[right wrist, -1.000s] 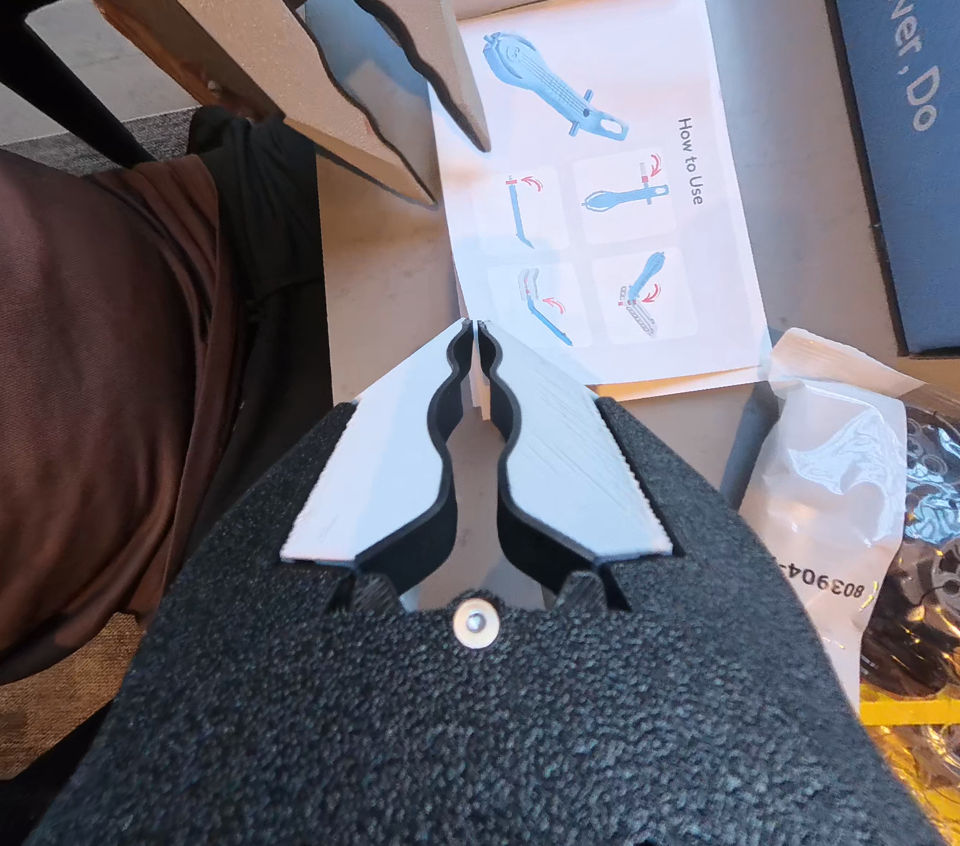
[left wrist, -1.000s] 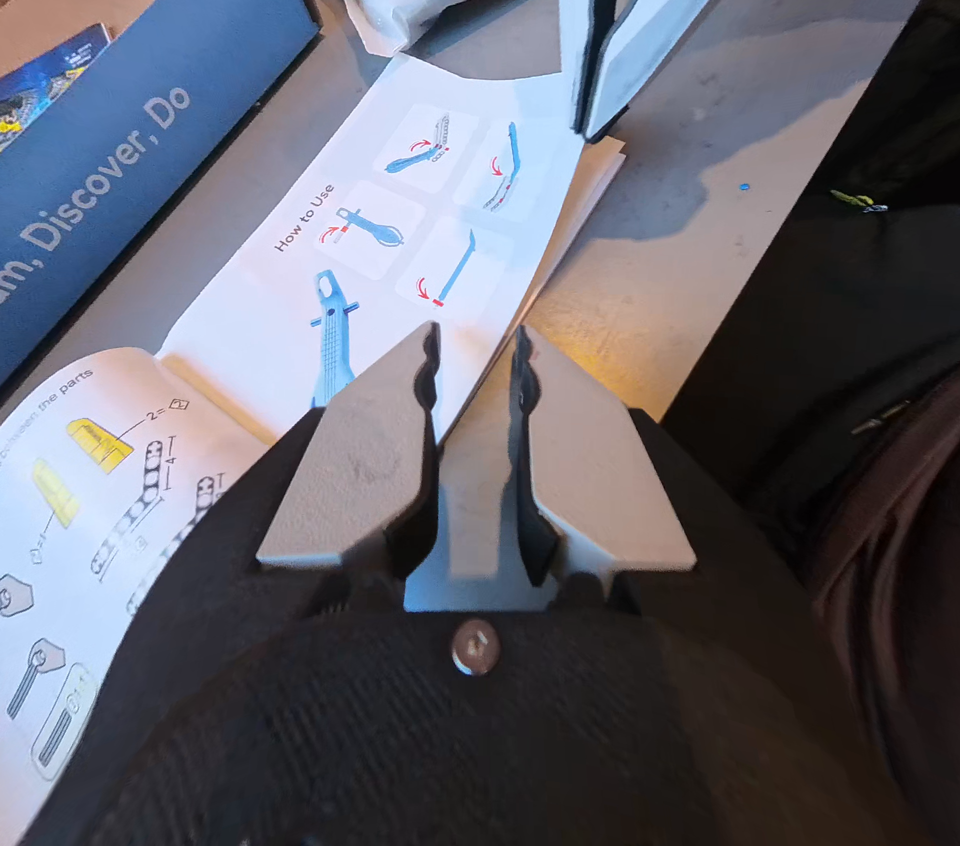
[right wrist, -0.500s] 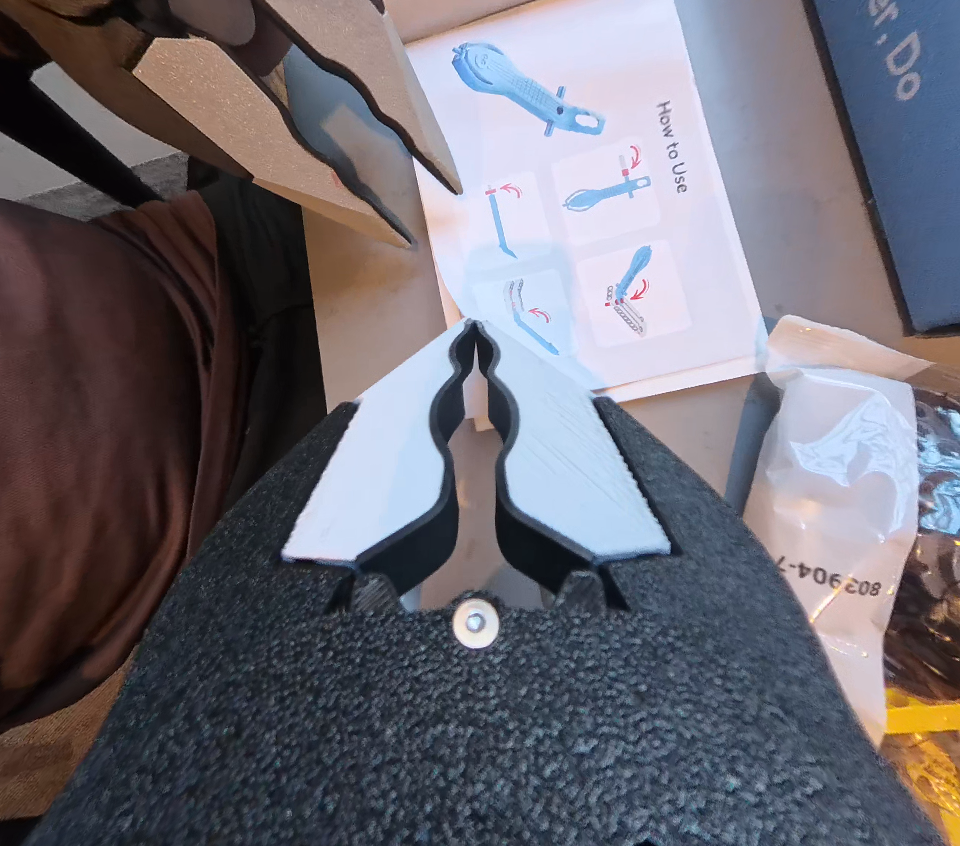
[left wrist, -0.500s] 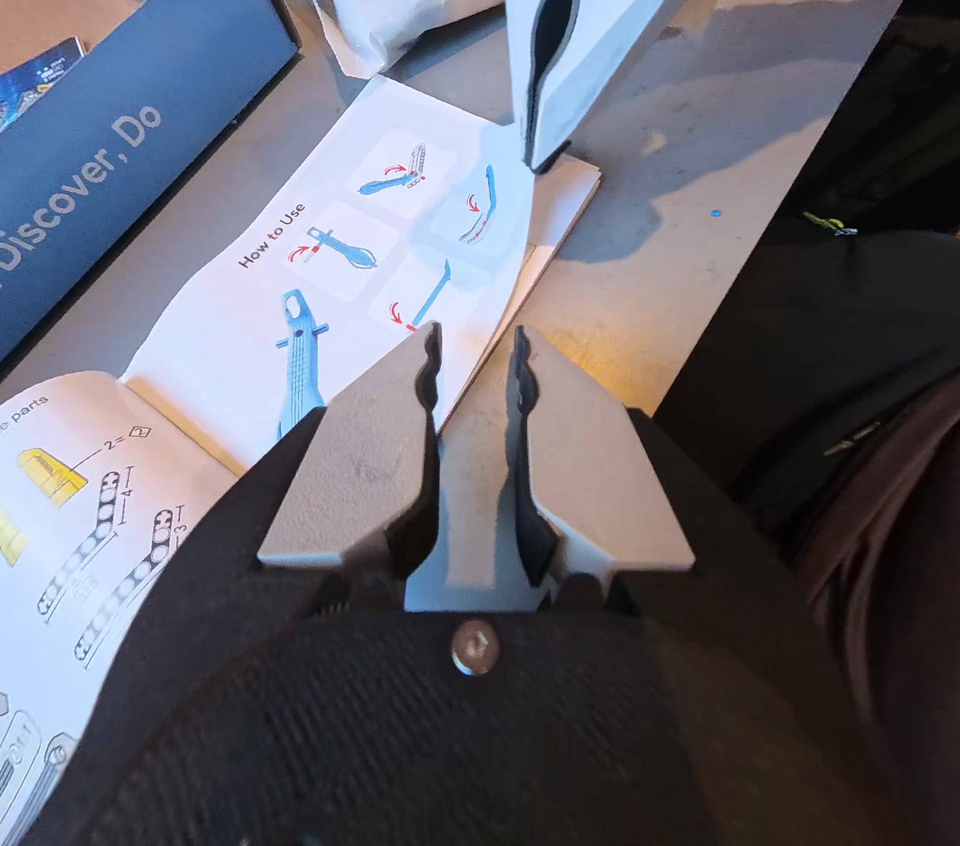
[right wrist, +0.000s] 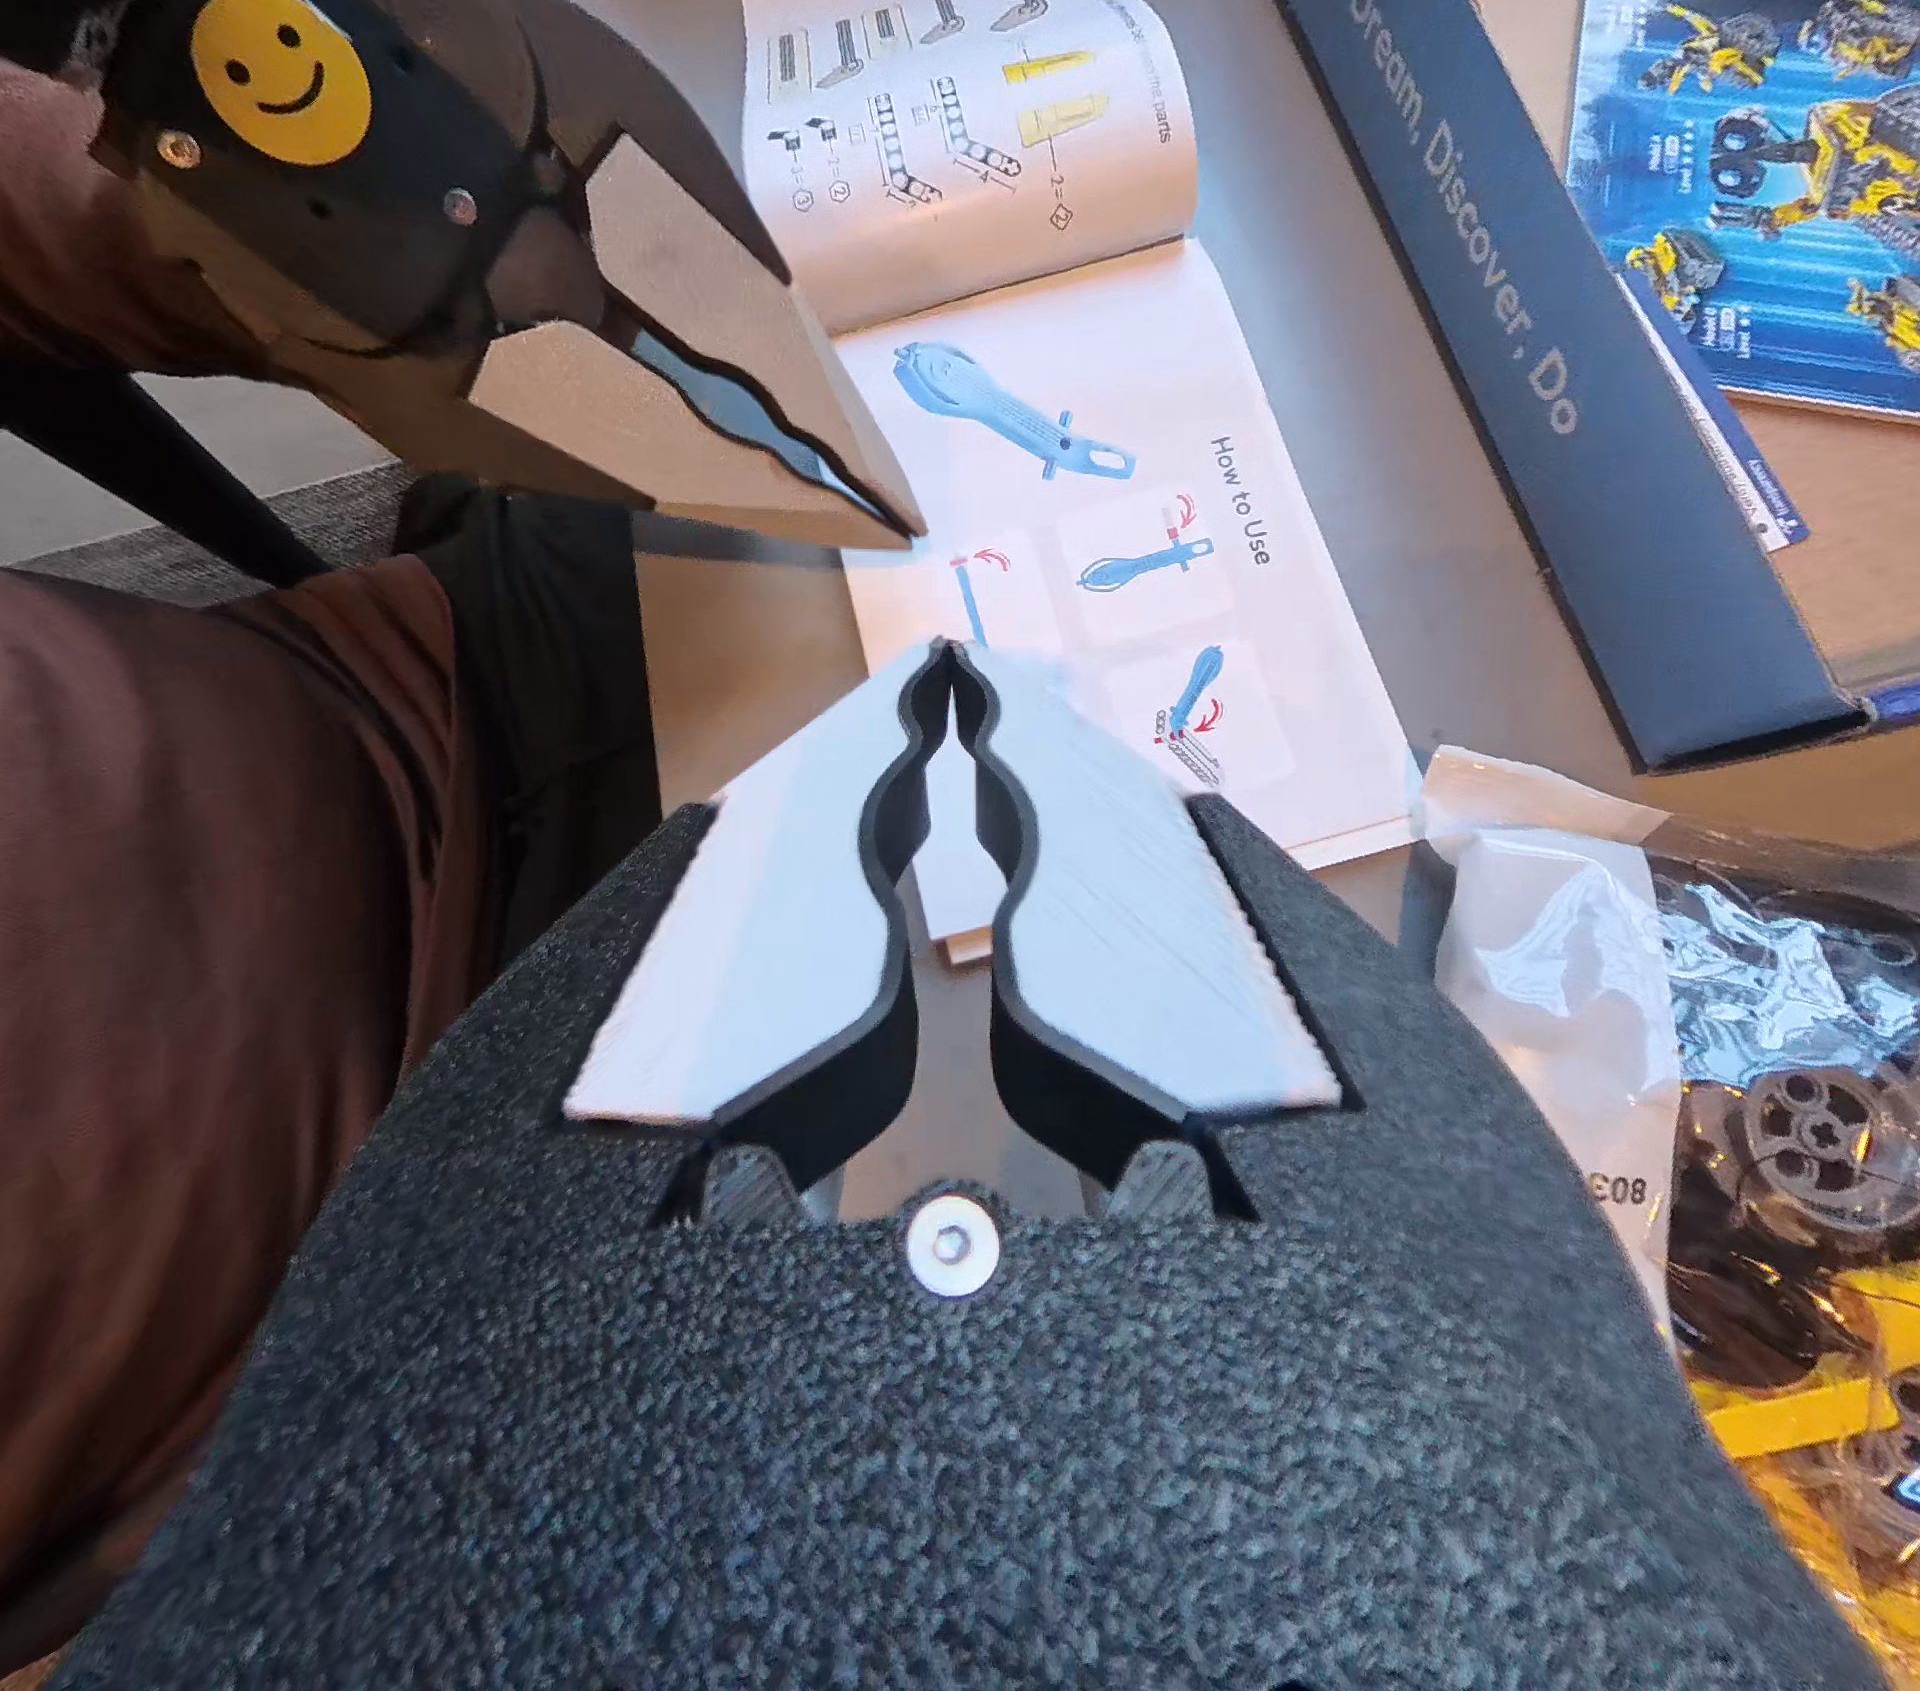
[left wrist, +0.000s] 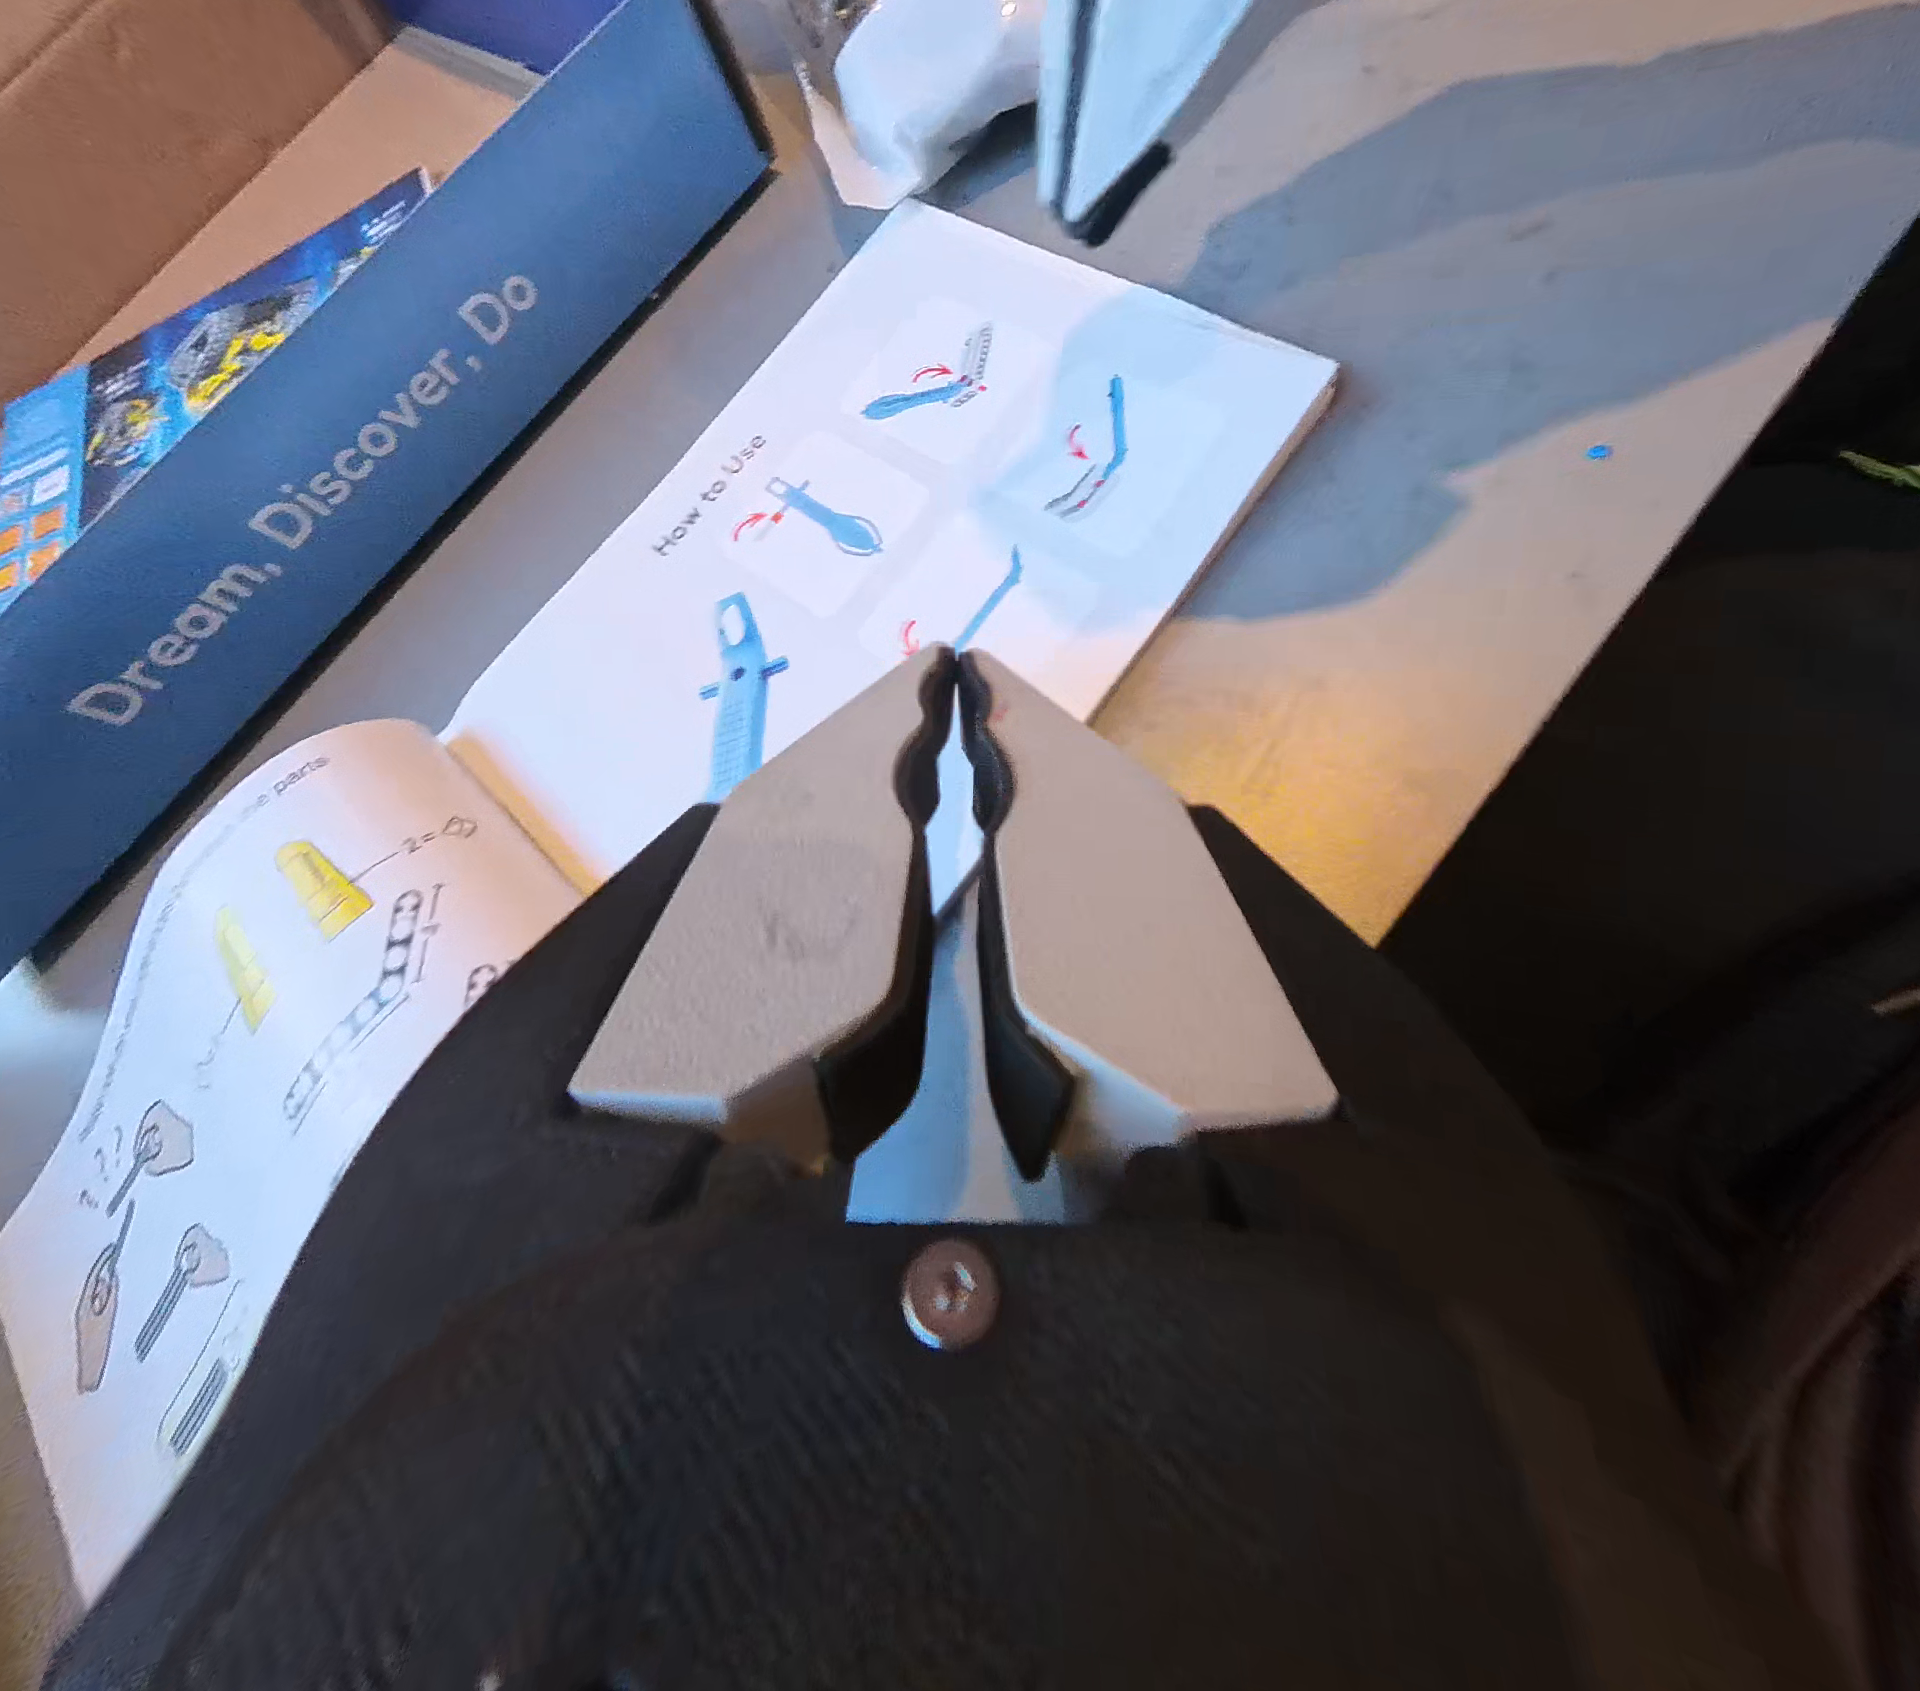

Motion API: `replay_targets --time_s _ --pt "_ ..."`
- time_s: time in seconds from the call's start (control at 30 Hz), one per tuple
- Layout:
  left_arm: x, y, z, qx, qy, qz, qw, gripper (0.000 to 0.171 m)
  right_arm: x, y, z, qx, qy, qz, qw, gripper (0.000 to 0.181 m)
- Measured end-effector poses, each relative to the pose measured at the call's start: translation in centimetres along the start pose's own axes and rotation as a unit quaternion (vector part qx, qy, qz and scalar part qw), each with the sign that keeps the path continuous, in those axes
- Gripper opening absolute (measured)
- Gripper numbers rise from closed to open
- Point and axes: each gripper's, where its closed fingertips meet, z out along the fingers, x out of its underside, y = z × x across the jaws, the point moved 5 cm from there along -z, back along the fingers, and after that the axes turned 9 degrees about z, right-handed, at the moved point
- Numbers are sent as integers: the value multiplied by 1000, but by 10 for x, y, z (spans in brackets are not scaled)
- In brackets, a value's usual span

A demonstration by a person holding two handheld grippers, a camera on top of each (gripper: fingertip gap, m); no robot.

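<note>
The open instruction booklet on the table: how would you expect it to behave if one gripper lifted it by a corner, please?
The instruction booklet is thin paper, so it would probably sag rather than stay flat. Its far page already curls up by the fold, so pages may well fan open. It looks light and lies flat on the table, so a push would likely slide it.

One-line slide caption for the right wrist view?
Both tools, right and left, shut above an open instruction booklet beside a dark blue box and bagged parts.
</note>
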Motion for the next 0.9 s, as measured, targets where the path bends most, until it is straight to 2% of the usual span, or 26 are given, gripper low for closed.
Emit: replay_targets --time_s 0.07,0.17,0.23,0.37,0.57,0.9 --pt "3 4 0 -4 6 -10 1000 0 3 -2 1 7 8 -5 1000 0" --pt "4 8 -2 -2 -2 -21 1000 5 15 -10 6 35 46 -27 998 29" --pt "4 11 -4 2 -5 -34 999 9 26 -13 10 38 75 -37 996 36" --pt "6 16 -6 11 -11 -59 998 12 39 -10 16 27 116 -64 991 41" --pt "7 16 -4 17 -9 -65 998 13 51 -15 22 66 160 -100 980 49" --pt "6 13 -4 21 -8 -61 998 13 49 -16 20 62 150 -91 983 48"
